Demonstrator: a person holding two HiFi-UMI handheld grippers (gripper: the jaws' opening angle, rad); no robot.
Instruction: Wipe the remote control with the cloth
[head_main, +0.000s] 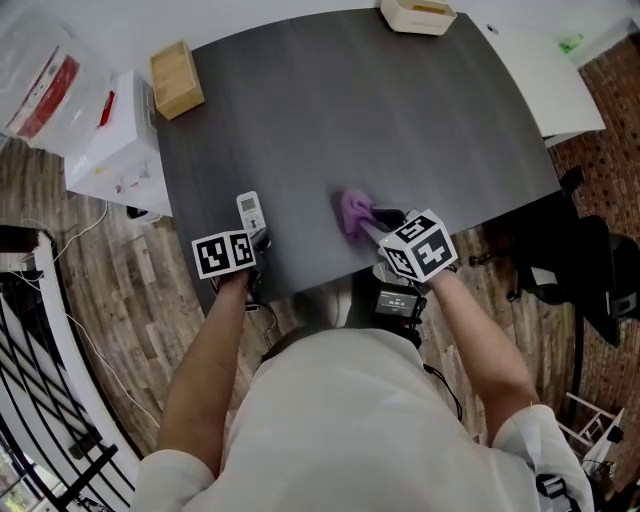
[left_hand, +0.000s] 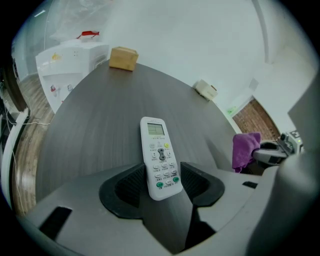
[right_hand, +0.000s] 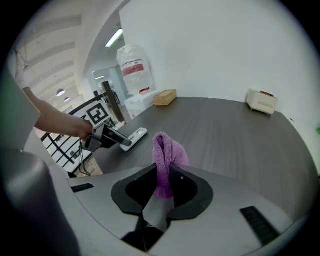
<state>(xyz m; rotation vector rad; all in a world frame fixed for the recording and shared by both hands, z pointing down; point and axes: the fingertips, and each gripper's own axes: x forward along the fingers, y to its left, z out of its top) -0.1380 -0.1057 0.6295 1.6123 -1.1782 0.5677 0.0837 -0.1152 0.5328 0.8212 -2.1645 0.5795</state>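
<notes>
The right gripper (right_hand: 161, 186) is pinching the purple cloth (right_hand: 167, 149), which is sticking up between its jaws. At its nine o'clock in the head view, the left gripper (left_hand: 161, 186) is clamping the near end of the remote control (left_hand: 156, 145) on the dark table (head_main: 380, 120).

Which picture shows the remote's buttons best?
The left gripper view: the white rectangular plastic remote control is close, face up, buttons and screen clear. Head view shows a tiny white bar; right gripper view, a distant slanted strip.
</notes>
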